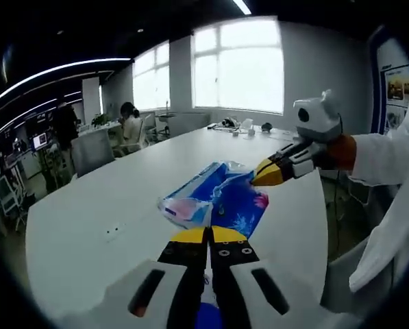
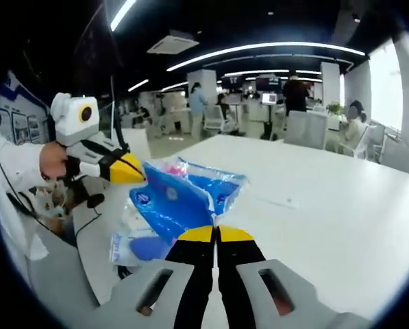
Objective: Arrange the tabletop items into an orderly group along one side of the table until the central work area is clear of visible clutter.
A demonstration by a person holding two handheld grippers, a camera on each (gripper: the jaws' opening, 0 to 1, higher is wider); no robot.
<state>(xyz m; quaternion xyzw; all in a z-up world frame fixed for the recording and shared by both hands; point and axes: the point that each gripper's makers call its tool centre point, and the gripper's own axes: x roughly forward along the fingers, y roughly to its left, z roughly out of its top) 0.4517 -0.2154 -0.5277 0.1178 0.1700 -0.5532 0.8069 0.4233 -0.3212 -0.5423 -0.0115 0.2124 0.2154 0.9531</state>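
Left gripper view: packet (image 1: 218,199) pinched between fingers (image 1: 190,236).

Your left gripper (image 1: 208,235) sits at the near edge of the packet (image 1: 214,201), jaws together on it. Your right gripper (image 1: 267,174) comes in from the right and meets the packet's far right corner. The packet lies on the table (image 1: 88,219), near the right edge. Small items (image 1: 240,125) sit at the table's far end; chairs (image 1: 91,151) stand left of it.
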